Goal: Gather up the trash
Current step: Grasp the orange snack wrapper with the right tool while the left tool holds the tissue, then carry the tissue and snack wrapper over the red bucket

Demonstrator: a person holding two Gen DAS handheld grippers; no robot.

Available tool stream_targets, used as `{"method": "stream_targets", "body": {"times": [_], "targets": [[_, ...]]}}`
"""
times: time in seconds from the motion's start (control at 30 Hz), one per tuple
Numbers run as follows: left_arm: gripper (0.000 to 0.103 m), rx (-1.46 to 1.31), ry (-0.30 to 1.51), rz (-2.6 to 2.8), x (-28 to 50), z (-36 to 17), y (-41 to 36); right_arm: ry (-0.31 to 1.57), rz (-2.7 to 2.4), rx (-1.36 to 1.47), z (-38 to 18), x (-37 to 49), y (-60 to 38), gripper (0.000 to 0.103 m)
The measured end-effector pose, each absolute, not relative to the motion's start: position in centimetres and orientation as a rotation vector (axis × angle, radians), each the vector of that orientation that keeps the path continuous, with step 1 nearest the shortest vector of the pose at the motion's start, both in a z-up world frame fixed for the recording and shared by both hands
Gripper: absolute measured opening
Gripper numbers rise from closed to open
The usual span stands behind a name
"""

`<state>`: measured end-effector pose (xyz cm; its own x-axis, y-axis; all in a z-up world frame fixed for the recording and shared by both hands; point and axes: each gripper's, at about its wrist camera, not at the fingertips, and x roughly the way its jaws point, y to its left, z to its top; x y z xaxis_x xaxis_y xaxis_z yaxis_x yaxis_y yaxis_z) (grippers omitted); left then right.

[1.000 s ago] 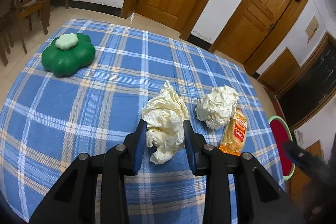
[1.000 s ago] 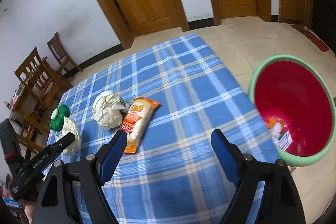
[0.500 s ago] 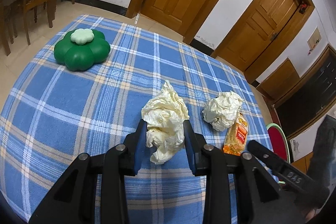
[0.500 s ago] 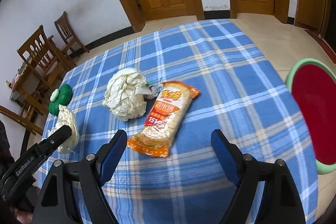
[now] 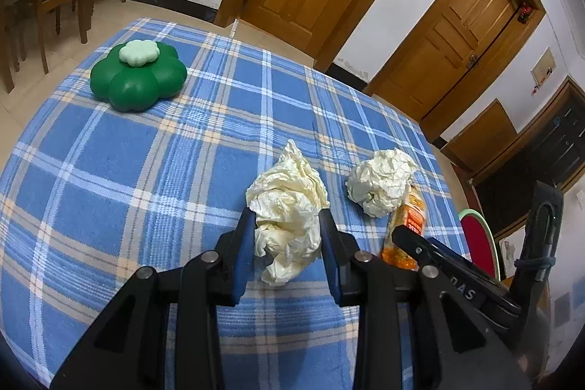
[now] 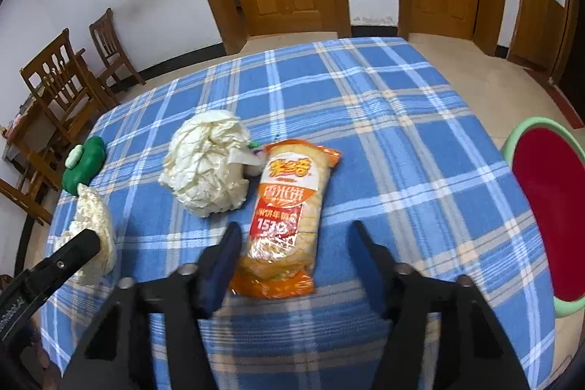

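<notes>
Left wrist view, left gripper (image 5: 286, 236) clamped on crumpled paper wad (image 5: 287, 211) above blue plaid table (image 5: 146, 170), right gripper (image 6: 296, 243) closing around orange snack packet (image 6: 289, 207), not yet pressing, second wad (image 6: 206, 163) beside the packet.

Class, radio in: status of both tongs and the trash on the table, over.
Left tongs shut on crumpled cream paper wad. Right tongs closing around orange snack packet, not yet pinched. Nothing in the way.

Red plastic bin with green rim (image 6: 548, 207) cut off at right frame edge; right gripper (image 6: 292, 243) fingers motion-blurred, closing around the orange snack packet (image 6: 289, 207), its near end hidden.
</notes>
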<state>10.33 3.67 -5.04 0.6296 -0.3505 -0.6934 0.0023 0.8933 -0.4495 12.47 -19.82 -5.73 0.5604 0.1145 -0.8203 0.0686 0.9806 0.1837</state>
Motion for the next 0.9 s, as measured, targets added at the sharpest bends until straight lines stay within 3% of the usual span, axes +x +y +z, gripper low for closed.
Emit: {"method": "stream_targets", "body": {"times": [0.07,0.9], "targets": [[0.034,-0.430,0.874,-0.219,10.1,-4.9,3.3,0.975,0.029,0.206,-5.7,12.3,-20.3,0.040],[0.034,-0.351,0.863,-0.314,7.5,-1.7,-1.5,0.903,0.035,0.378,-3.5,5.0,-28.2,0.038]]}}
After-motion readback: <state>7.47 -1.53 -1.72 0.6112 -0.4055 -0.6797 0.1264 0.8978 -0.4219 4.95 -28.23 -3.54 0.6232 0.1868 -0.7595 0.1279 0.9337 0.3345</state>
